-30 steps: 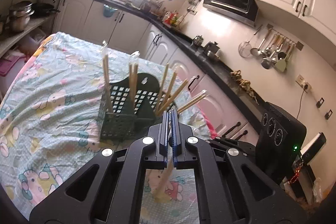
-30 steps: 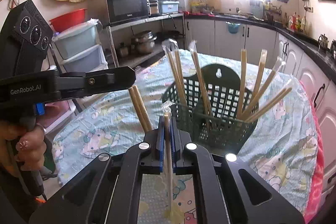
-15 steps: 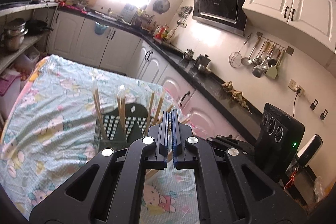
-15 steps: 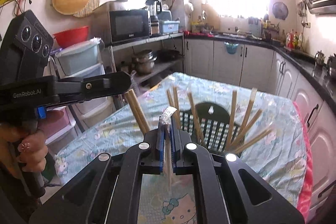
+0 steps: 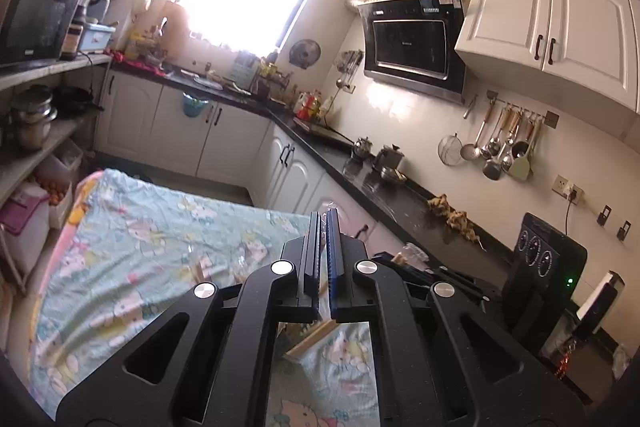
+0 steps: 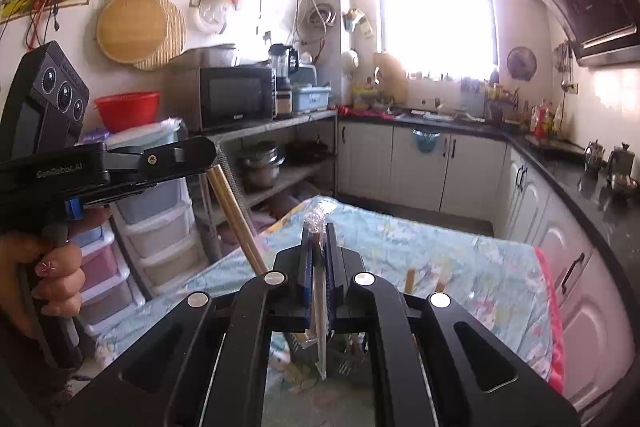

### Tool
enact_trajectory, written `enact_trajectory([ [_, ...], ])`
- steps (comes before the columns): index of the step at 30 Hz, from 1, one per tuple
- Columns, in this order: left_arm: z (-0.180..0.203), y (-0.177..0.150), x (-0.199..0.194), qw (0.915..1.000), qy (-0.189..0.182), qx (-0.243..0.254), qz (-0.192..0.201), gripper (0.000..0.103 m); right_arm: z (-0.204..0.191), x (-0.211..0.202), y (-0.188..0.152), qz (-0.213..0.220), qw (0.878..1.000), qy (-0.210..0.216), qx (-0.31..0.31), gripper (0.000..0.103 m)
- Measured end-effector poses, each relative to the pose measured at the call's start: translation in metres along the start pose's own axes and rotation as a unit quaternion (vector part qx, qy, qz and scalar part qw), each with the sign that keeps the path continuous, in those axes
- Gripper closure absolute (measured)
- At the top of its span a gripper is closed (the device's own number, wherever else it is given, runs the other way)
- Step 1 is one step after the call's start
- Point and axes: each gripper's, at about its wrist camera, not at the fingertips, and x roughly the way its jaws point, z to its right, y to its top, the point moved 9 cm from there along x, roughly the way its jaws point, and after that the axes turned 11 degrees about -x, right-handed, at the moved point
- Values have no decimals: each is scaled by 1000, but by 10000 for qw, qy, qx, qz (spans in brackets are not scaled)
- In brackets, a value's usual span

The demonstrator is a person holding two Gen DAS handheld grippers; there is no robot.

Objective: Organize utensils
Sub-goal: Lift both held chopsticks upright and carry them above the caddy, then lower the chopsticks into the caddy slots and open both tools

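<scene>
Both claws are rising, the basket dropping below frame. My right claw (image 6: 319, 247) is pinching a wrapped chopstick (image 6: 318, 291); my left claw (image 5: 323, 243) is clamping chopsticks (image 6: 236, 219) above the table (image 5: 132, 247).

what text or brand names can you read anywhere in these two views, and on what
"GenRobot.AI", soft but legible: side of the left tongs' body, seen from the right wrist.
Microwave badge below the door: too small to read.
Range hood logo and stickers: too blurred to read.
Nothing else legible.
</scene>
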Motion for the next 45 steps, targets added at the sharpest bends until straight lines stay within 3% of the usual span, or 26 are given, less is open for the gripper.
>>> enact_trajectory([
  [8,-7,22,6,9997,153,70,170,102,21,3,17,267,9994,-230,6,98],
  [16,-23,14,25,9994,328,78,58,102,31,23,12,240,9991,-330,96,98],
  [35,-61,-35,73,9971,601,49,-465,102,42,93,-47,-378,9976,-250,522,97],
  [45,-77,-61,90,9945,713,-34,-761,102,44,106,-76,-674,9951,-310,649,97],
])
